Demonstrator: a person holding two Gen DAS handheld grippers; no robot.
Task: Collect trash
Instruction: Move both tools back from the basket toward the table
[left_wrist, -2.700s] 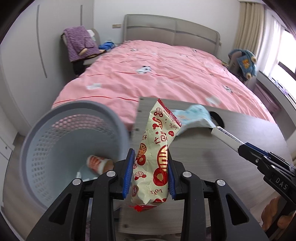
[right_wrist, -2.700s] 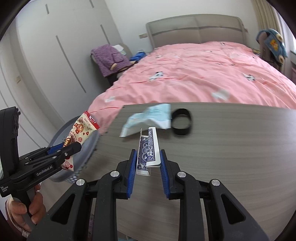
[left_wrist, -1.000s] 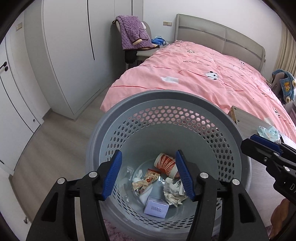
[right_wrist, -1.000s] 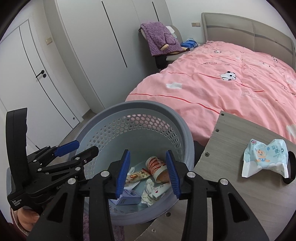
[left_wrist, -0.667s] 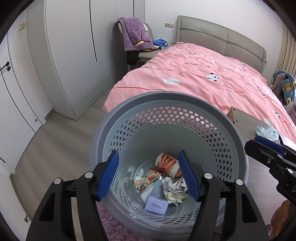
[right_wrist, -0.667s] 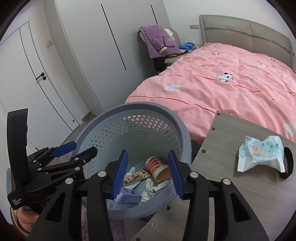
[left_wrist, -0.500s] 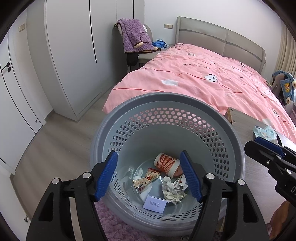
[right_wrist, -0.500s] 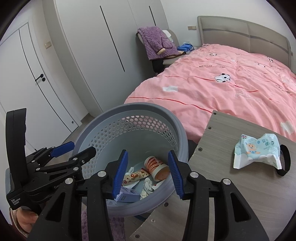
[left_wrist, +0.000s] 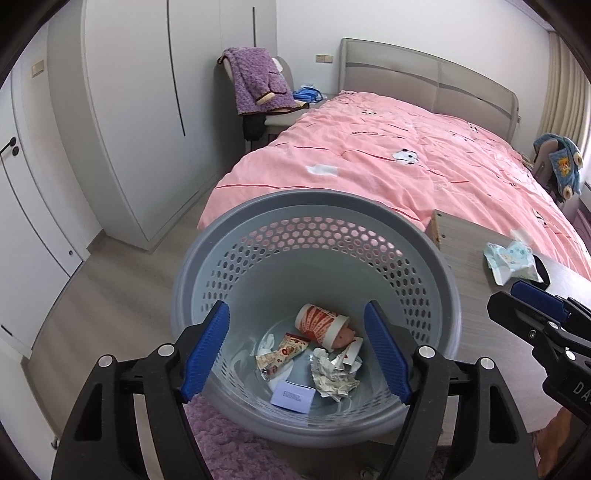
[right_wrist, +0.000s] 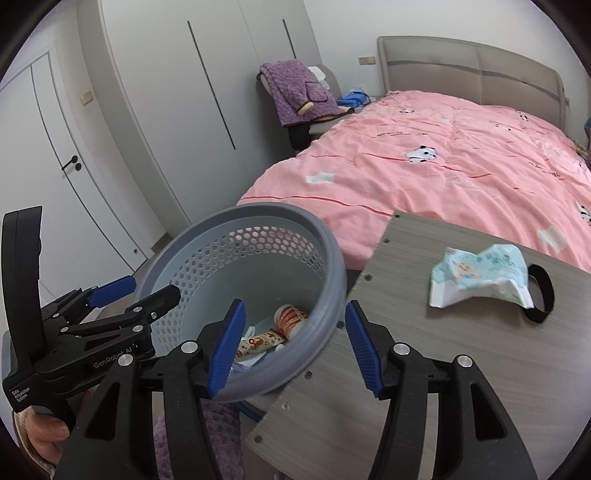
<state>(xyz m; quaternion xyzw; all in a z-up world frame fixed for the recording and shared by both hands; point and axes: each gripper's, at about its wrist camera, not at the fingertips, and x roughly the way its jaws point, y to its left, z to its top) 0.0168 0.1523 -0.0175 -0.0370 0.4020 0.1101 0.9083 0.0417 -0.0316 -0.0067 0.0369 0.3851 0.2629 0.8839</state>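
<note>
1. Left gripper (left_wrist: 295, 354) is held over the bin (left_wrist: 436, 258); its jaws are opening, nothing is seen between them.
2. Right gripper (right_wrist: 293, 345) is held at the bin's near rim, beside the table (right_wrist: 424, 362) edge; its jaws are also opening, nothing is gripped.
3. Trash already in the bin: a cup (left_wrist: 321, 323), a snack wrapper (left_wrist: 282, 352), crumpled paper (left_wrist: 334, 376), a small box (left_wrist: 291, 396). All are lying on the bin floor.
4. Step in hand is judged as the end of a drop-off: both grippers are empty over the bin, with the dropped items below.
5. Trash left on the table: a wipes pack (right_wrist: 476, 277), crumpled, light blue, lying flat, well apart from the bin.
6. A black band (right_wrist: 541, 295) is seen just behind the pack, touching or overlapping it; whether it counts as trash cannot be told.
7. Next move is judged to call for the right gripper to be swung back over the table toward the pack, jaws kept wide.
8. The pack is soft and flat, so a low approach at a raised edge is needed, or it may be pushed along the tabletop.
9. Care is needed so the band is not caught together with the pack.
10. The bin stands on the floor beside a purple rug (left_wrist: 229, 450), close against the table corner.
</note>
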